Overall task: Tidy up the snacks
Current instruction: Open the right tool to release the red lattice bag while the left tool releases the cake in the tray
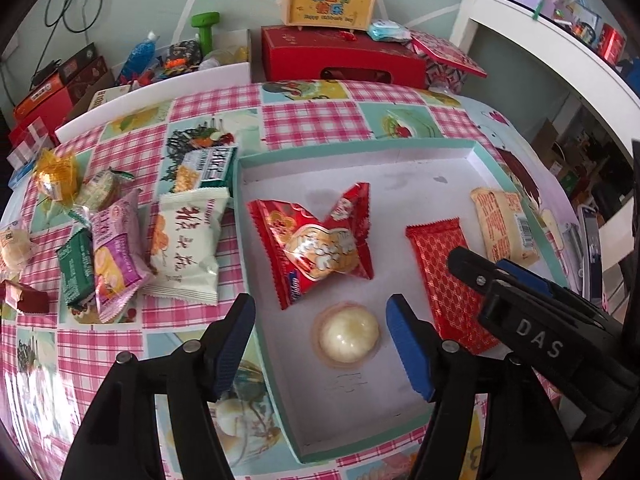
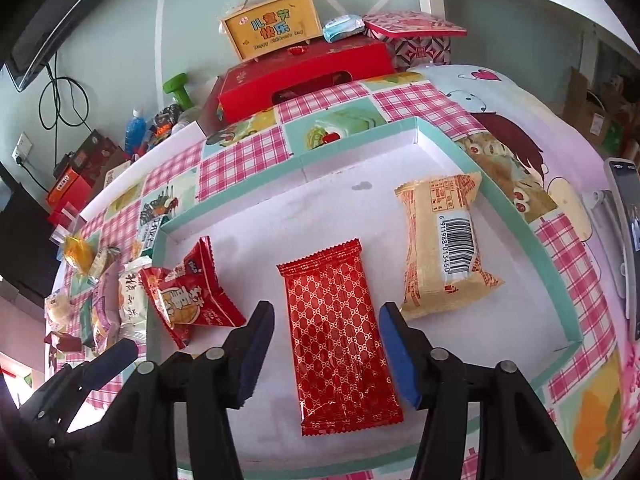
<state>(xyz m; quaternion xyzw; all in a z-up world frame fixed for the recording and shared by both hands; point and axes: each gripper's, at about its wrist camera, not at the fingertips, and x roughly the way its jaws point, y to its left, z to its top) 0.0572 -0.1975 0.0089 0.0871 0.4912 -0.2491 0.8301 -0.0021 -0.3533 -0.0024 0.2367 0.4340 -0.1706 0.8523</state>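
Both grippers hang spread over the shallow tray (image 1: 360, 152): left gripper (image 1: 320, 344) straddles the round jelly (image 1: 347, 336), right gripper (image 2: 326, 354) the red packet (image 2: 336, 344), neither pinched; loose snacks (image 1: 120, 248) wait on the tabletop (image 1: 320, 120).

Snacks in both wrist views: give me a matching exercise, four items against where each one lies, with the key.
Items:
1. round pale jelly cup
2. red foil bar with gold lattice print
3. yellow packet with barcode
4. white packet with black characters

Places:
A. on the checked tablecloth, outside the box
B. between the left gripper fingers
C. near the right wall of the shallow teal-rimmed box
D. between the right gripper fingers

Pairs: 1-B, 2-D, 3-C, 4-A
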